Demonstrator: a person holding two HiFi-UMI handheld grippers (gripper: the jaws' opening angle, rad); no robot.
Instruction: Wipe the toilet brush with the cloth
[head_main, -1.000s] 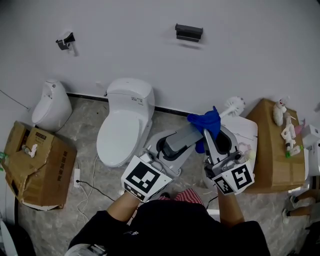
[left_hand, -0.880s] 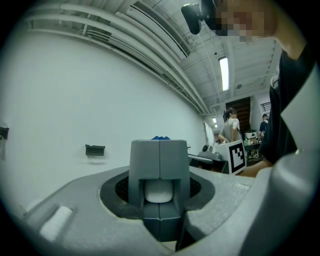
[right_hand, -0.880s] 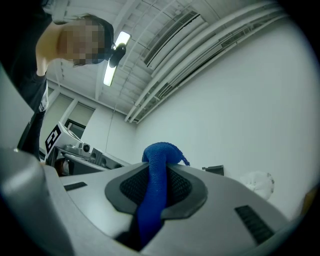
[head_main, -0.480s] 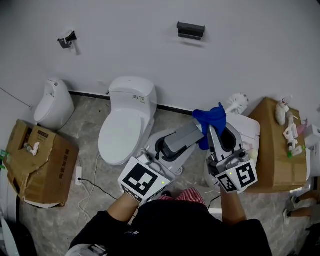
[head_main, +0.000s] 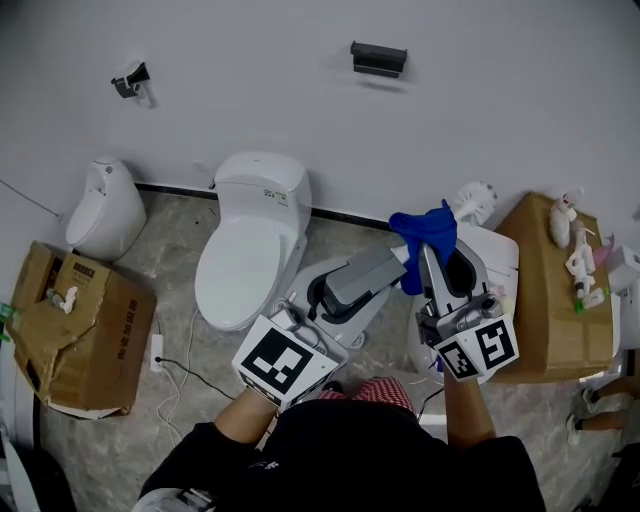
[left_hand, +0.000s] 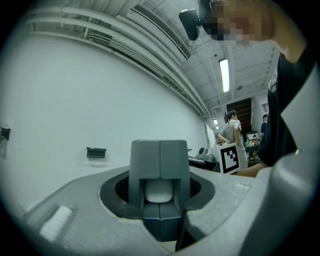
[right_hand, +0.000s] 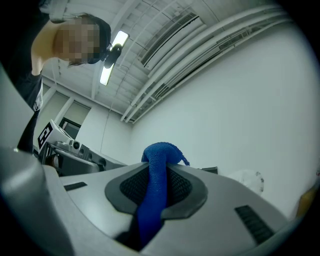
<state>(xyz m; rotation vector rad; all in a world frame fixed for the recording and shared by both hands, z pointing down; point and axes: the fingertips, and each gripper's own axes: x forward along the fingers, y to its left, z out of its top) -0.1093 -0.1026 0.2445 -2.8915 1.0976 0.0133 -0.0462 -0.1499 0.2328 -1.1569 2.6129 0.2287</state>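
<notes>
Blue cloth (head_main: 424, 232) pinched in right gripper (head_main: 430, 256), bunched against toilet brush (head_main: 472, 200) shaft for wiping; left gripper (head_main: 392, 262) clamps white handle end, keeping brush level and steady; bristle head pokes beyond cloth.

The left claw (head_main: 385, 262), held low at 7 o'clock in the head view, lies level and points toward 2 o'clock. Its grey jaws are clamped on the handle end of the white plastic toilet brush (head_main: 476, 200). The right claw (head_main: 430, 262), at 5 o'clock, tilts slightly upward toward 12 o'clock, its jaws pinching the blue knitted cloth (head_main: 425, 232). Both forearms (head_main: 462, 415) reach forward from the body.
</notes>
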